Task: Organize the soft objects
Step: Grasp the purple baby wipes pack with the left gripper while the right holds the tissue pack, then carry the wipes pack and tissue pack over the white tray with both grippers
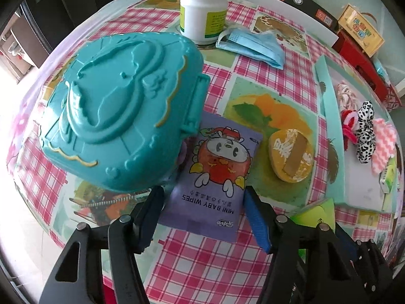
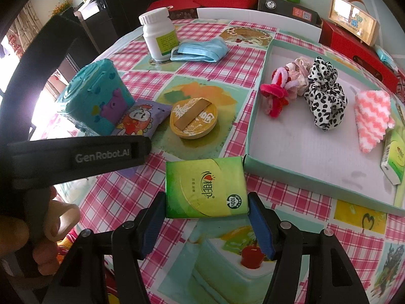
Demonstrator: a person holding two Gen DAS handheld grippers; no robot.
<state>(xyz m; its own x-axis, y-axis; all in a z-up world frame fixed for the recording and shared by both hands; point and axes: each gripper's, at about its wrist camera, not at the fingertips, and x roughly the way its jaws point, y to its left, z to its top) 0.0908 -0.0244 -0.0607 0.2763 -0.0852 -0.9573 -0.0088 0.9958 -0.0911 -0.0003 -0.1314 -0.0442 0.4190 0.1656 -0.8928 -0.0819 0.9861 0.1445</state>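
My left gripper (image 1: 202, 197) is open around the near end of a purple baby wipes pack (image 1: 215, 174) that lies flat on the table beside a teal plastic case (image 1: 121, 111). The pack also shows in the right wrist view (image 2: 141, 119). My right gripper (image 2: 206, 202) has its blue pads against both sides of a green tissue pack (image 2: 205, 187), just outside the near left corner of a shallow mint tray (image 2: 314, 172). The tray holds a red scrunchie (image 2: 274, 96), a spotted scrunchie (image 2: 324, 93), a pink striped cloth (image 2: 372, 121) and another green pack (image 2: 395, 159).
A yellow round tin (image 2: 193, 119) sits between the wipes and the tray. A white bottle (image 2: 158, 35) and a blue face mask (image 2: 200, 50) lie at the far side. Red and black boxes (image 2: 354, 43) line the back edge.
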